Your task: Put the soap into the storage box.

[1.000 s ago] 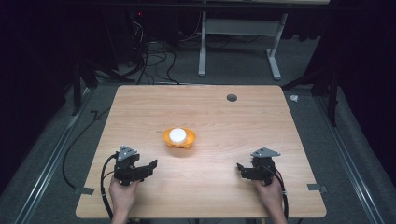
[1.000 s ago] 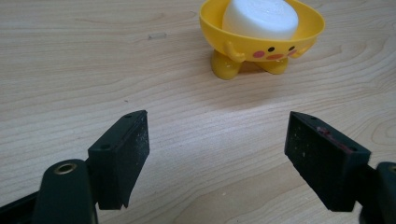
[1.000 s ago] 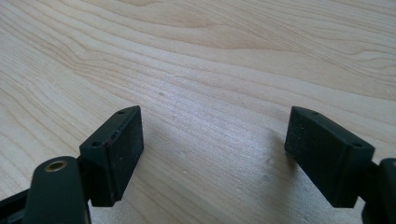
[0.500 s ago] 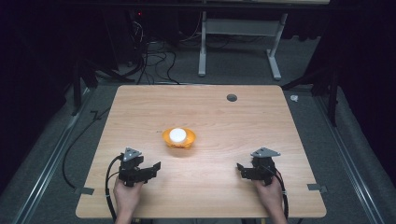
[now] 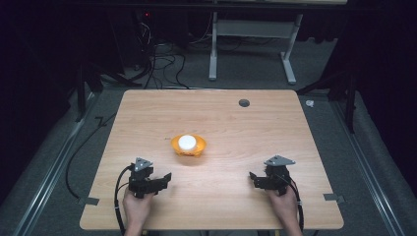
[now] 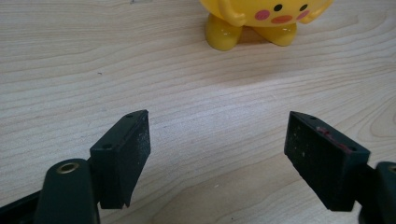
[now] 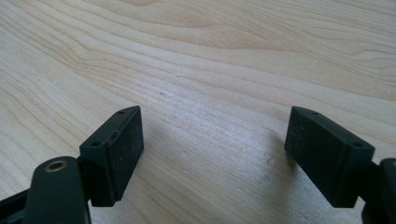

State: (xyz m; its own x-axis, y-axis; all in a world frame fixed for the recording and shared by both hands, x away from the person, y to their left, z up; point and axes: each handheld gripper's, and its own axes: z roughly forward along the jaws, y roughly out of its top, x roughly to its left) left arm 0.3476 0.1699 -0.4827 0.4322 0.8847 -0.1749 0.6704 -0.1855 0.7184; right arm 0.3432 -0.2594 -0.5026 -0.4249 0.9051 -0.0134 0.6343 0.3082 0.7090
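**Tools at rest beside a yellow toy**

Left tool (image 5: 166,178), held in the person's left hand (image 5: 136,206) near the worktop's (image 5: 236,123) front edge, points right and slightly away, its jaws spread wide and empty. Ahead of it, near the worktop's centre, stands a yellow toy figure (image 5: 188,145) with a white top; the left gripper view shows pink cheeks and stubby feet (image 6: 224,35). Right tool (image 5: 252,177), in the right hand (image 5: 282,204), faces left, jaws likewise wide over bare wood.
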